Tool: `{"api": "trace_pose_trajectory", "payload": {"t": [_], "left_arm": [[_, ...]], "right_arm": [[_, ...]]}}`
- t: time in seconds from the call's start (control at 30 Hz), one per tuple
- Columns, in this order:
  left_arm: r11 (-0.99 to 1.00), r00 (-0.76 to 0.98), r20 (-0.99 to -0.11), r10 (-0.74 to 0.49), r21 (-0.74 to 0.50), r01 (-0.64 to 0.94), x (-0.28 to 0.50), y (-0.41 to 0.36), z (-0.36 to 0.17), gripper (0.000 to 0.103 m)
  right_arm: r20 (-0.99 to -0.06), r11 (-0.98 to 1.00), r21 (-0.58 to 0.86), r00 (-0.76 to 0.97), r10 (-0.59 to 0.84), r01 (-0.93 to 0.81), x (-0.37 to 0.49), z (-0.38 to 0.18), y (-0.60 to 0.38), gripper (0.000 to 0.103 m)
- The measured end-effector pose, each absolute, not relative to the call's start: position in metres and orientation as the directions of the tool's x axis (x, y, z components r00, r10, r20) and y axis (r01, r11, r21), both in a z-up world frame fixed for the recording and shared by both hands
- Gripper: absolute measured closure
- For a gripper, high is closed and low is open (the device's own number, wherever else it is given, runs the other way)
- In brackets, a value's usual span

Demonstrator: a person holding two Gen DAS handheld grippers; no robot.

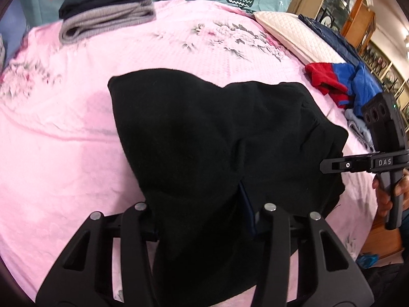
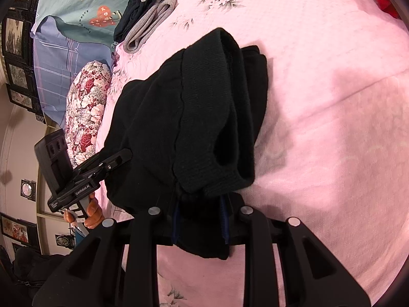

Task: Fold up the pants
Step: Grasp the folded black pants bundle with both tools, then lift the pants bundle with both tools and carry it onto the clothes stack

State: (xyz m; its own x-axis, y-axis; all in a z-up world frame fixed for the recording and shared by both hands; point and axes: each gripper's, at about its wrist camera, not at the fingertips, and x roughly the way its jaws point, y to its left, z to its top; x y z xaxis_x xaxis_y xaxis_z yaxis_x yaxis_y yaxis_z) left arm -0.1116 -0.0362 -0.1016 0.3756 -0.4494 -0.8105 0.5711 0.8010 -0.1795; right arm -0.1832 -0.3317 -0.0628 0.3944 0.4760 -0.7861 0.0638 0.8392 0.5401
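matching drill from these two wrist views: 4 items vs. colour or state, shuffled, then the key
Items:
1. pants
2. folded stack
3. crumpled garment
4. pillow

Colour or state:
A. red and blue, at the bed's edge
B. cream, quilted
C. black, held by both tongs
D. dark piece on a grey one, at the bed's far side

Pairs: 1-C, 2-D, 3-A, 4-B

The right tool [image 1: 332, 165], seen from the left wrist camera at about three o'clock, carries the white letters "DAS" on its black body, the left tool [image 2: 122, 157] at eight o'clock reads "GenRobot.AI", and the teal sheet [image 2: 76, 2] at ten o'clock shows "worry".
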Motion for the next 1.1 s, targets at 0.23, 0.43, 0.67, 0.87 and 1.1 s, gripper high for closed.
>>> {"api": "trace_pose_trajectory", "payload": {"t": [0.23, 0.43, 0.67, 0.87, 1.1], "left_arm": [[0.806, 0.386, -0.815, -0.432, -0.156, 0.571, -0.113, -0.037, -0.100, 0.057], [0.807, 0.386, -0.816, -0.430, -0.155, 0.570, -0.113, -0.039, -0.100, 0.057], [0.797, 0.384, -0.787, -0.482, -0.213, 0.565, -0.107, -0.029, -0.081, 0.065], [0.798, 0.439, -0.745, -0.502, -0.203, 0.568, -0.072, -0.014, -0.033, 0.071], [0.867, 0.628, -0.662, -0.410, -0.068, 0.494, 0.050, 0.009, 0.088, 0.078]], "right_arm": [[-0.786, 0.847, 0.530, 0.406, 0.466, 0.053, -0.184, -0.063, -0.330, 0.078], [-0.784, 0.847, 0.530, 0.407, 0.469, 0.045, -0.182, -0.064, -0.331, 0.077], [-0.776, 0.853, 0.521, 0.428, 0.463, 0.022, -0.183, -0.052, -0.326, 0.079], [-0.734, 0.851, 0.513, 0.456, 0.503, -0.112, -0.155, -0.004, -0.306, 0.080], [-0.682, 0.867, 0.365, 0.536, 0.498, -0.340, -0.048, 0.089, -0.254, 0.081]]}}
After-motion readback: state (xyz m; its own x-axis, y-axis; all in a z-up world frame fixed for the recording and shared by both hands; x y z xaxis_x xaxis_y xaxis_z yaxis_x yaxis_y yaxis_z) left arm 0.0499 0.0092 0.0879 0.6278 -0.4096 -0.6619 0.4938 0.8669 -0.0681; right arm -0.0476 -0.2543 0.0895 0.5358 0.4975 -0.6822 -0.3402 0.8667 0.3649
